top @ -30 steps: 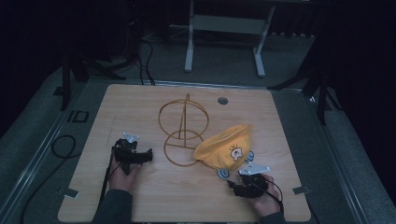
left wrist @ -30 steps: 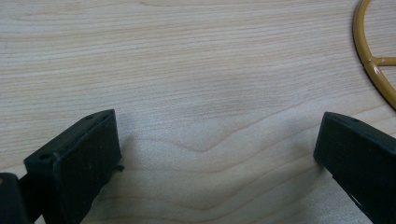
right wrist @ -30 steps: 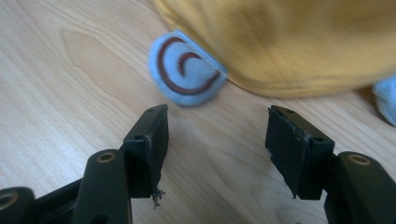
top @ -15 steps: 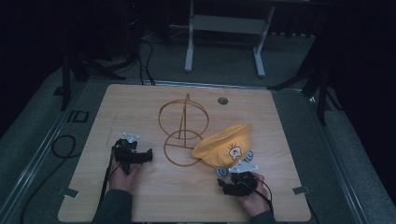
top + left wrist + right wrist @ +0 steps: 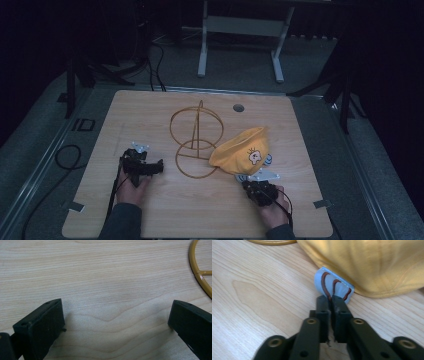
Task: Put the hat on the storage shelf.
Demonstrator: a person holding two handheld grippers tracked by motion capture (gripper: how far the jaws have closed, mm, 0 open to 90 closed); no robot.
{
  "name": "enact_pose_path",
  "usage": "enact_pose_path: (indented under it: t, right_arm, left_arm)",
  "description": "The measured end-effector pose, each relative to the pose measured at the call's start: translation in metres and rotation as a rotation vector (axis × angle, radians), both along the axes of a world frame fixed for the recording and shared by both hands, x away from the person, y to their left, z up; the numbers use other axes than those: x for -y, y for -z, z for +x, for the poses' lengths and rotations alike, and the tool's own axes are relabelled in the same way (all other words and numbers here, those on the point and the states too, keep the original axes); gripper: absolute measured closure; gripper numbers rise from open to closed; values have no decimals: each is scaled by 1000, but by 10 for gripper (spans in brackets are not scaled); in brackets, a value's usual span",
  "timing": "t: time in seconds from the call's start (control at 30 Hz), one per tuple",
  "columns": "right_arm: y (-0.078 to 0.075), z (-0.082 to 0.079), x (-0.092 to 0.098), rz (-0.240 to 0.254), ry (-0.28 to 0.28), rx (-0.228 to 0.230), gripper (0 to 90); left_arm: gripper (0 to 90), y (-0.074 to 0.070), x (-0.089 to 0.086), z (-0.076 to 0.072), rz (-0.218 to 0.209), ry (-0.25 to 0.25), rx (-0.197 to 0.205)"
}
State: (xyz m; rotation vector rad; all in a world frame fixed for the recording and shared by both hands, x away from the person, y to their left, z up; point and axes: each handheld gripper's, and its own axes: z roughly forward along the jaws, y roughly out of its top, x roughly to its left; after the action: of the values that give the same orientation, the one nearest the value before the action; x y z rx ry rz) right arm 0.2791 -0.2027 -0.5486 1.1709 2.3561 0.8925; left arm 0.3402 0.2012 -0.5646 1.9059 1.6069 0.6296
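Observation:
A yellow cap (image 5: 240,152) with a cartoon patch lies on the wooden table (image 5: 150,115), leaning against a gold wire stand (image 5: 196,135). Its pale blue flap (image 5: 320,282), marked with brown lines, sticks out from under the yellow cloth (image 5: 372,265). My right gripper (image 5: 331,298) has just been closing and is now shut on the edge of that flap. From above, the right gripper (image 5: 252,184) sits at the cap's near edge. My left gripper (image 5: 157,166) rests on the table left of the stand, and its jaws (image 5: 116,315) are open with bare wood between them.
The stand's ring base (image 5: 197,270) lies just right of the left gripper. A round hole (image 5: 238,107) is in the table's far side. Cables (image 5: 65,155) trail on the grey floor to the left, and a white frame (image 5: 240,25) stands beyond the table.
The right hand shifted a little left toward the cap's near edge, and its jaws closed on the blue flap. The left hand and the cap have not moved.

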Motion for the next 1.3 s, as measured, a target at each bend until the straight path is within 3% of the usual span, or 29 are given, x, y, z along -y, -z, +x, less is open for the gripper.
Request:
enact_pose_path:
  t: [0.23,0.53,0.93,1.3]
  right_arm:
    - [-6,-4,2,-40,-22,34,886]
    - [-43,-2,19,-38,-18,117,889]
    - [-85,17,34,-42,-21,185,890]
    - [-131,40,45,-32,6,282,891]
  left_arm:
    - [4,0,0,0,0,1,0]
    - [4,0,0,0,0,0,-1]
    - [4,0,0,0,-3,-2,1]
    - [4,0,0,0,-2,-1,-1]
